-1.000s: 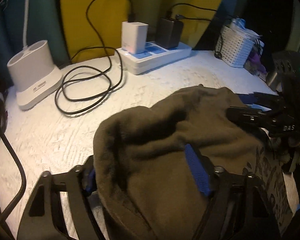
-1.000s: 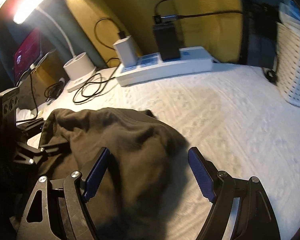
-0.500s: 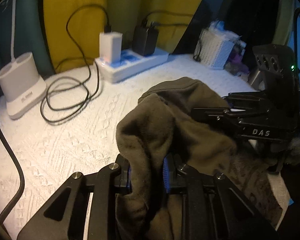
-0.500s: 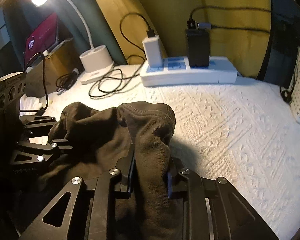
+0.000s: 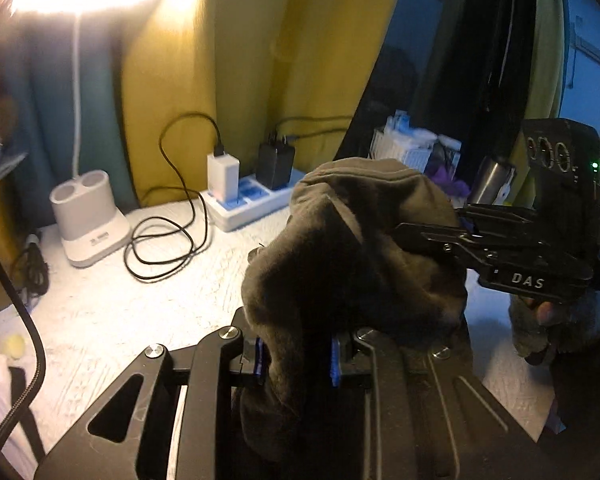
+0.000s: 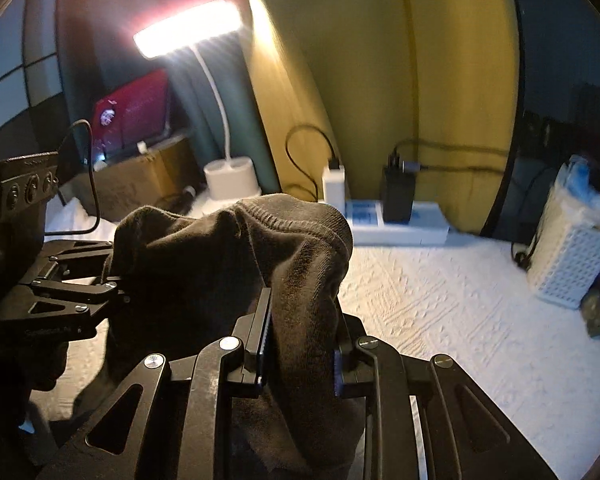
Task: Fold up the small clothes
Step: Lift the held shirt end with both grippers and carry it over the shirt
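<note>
A dark olive-brown knit garment (image 5: 360,240) hangs bunched in the air above the white textured cloth (image 5: 100,308). My left gripper (image 5: 298,360) is shut on a fold of its near edge, blue pads pressing the fabric. In the right wrist view the same garment (image 6: 228,256) rises in a hump, and my right gripper (image 6: 300,356) is shut on another fold of it. Each gripper shows in the other's view, the right gripper (image 5: 436,232) at the garment's right side and the left gripper (image 6: 116,288) at its left. The garment's lower part is hidden behind the fingers.
At the back stand a white power strip (image 5: 252,204) with a white and a black charger, a looped black cable (image 5: 168,240), and a white lamp base (image 5: 88,220) under a lit lamp (image 6: 188,28). A white lattice basket (image 6: 572,248) sits right. A yellow curtain hangs behind.
Both grippers went from open around the garment to shut on its folds. Then both rose and lifted the garment off the white cloth, tipping the views up toward the lamp.
</note>
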Motion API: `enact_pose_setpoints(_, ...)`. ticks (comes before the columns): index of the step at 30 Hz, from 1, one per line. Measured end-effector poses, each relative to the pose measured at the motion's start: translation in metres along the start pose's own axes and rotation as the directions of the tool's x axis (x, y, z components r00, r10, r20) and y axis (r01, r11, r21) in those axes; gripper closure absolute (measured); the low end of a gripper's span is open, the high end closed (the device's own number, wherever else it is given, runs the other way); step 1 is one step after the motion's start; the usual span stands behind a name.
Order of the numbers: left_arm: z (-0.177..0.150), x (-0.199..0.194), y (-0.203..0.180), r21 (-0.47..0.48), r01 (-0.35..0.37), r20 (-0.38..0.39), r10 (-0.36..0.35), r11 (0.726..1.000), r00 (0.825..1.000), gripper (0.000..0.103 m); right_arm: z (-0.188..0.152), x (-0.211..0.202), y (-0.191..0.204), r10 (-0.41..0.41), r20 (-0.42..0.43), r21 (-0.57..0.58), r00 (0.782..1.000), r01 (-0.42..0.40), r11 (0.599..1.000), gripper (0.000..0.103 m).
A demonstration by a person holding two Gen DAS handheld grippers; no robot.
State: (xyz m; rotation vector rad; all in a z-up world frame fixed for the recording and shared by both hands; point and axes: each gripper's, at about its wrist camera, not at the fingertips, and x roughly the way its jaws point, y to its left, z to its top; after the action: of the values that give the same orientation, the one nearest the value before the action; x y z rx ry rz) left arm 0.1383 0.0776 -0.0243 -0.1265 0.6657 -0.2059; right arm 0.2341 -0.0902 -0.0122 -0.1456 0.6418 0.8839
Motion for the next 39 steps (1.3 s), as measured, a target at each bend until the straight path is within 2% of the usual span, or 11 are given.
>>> enact_pose_setpoints(3, 0.001, -0.017, -0.009, 0.012, -0.028, 0.026, 0.027, 1.000, 0.999, 0.082, 0.002, -0.019, 0.013, 0.000, 0.033, -0.025, 0.999, 0.001, 1.000, 0.079)
enact_pose_setpoints(14, -0.002, -0.090, -0.036, 0.038, -0.047, 0.158, 0.040, 0.998, 0.987, 0.084, 0.012, -0.093, 0.063, 0.000, 0.163, -0.116, 0.987, 0.019, 0.993, 0.080)
enact_pose_setpoints(23, -0.007, -0.146, -0.050, 0.048, -0.089, 0.258, 0.073, 0.995, 0.963, 0.084, 0.017, -0.146, 0.106, 0.020, 0.264, -0.193, 0.964, 0.033, 0.981, 0.080)
enact_pose_setpoints(31, -0.015, -0.200, -0.056, 0.060, -0.163, 0.353, 0.132, 0.985, 0.926, 0.084, 0.024, -0.184, 0.151, 0.067, 0.334, -0.278, 0.940, 0.031, 0.960, 0.080)
enact_pose_setpoints(39, -0.022, -0.253, -0.049, 0.062, -0.267, 0.433, 0.215, 0.962, 0.876, 0.084, 0.028, -0.211, 0.202, 0.155, 0.384, -0.361, 0.910, -0.006, 0.933, 0.080)
